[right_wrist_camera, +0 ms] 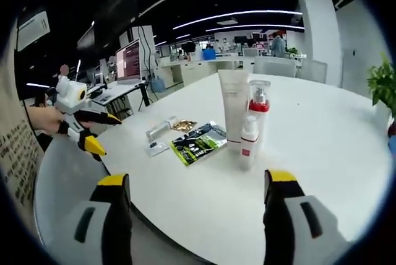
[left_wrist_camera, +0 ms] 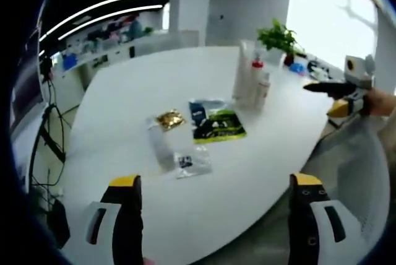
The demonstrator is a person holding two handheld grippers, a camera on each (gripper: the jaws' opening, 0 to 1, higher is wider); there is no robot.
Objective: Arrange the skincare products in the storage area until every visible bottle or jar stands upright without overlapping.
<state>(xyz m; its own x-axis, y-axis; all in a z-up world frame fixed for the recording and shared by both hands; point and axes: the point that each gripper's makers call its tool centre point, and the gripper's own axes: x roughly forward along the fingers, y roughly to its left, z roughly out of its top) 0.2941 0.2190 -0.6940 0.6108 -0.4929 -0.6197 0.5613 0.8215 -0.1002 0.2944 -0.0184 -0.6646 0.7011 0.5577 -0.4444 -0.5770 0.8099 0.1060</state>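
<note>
On the white oval worktop (right_wrist_camera: 322,147) three skincare products stand upright in a tight cluster: a tall white tube (right_wrist_camera: 234,107), standing on its cap, a clear pump bottle with a red collar (right_wrist_camera: 258,107) just beside it, and a small white bottle with a red band (right_wrist_camera: 249,143) in front of them, close enough that they seem to touch. Lying flat near them are a green and black sachet (right_wrist_camera: 197,147), a dark blue sachet (right_wrist_camera: 210,130) partly under it, a small gold sachet (right_wrist_camera: 184,125), a clear sample packet (right_wrist_camera: 158,148) and a slim grey tube (right_wrist_camera: 162,129) on its side. From the left gripper view the same cluster sits towards the far side, the white tube (left_wrist_camera: 242,73) beside the pump bottle (left_wrist_camera: 255,76) and the small bottle (left_wrist_camera: 263,89), with the green sachet (left_wrist_camera: 218,125), gold sachet (left_wrist_camera: 169,119), slim tube (left_wrist_camera: 159,144) and clear packet (left_wrist_camera: 190,162) nearer the camera. The left claw (left_wrist_camera: 216,184) is spread wide with nothing between its jaws, hovering over the near edge of the worktop. The right claw (right_wrist_camera: 198,181) is likewise wide and holds nothing. A potted plant (left_wrist_camera: 278,37) stands at the far end.
</note>
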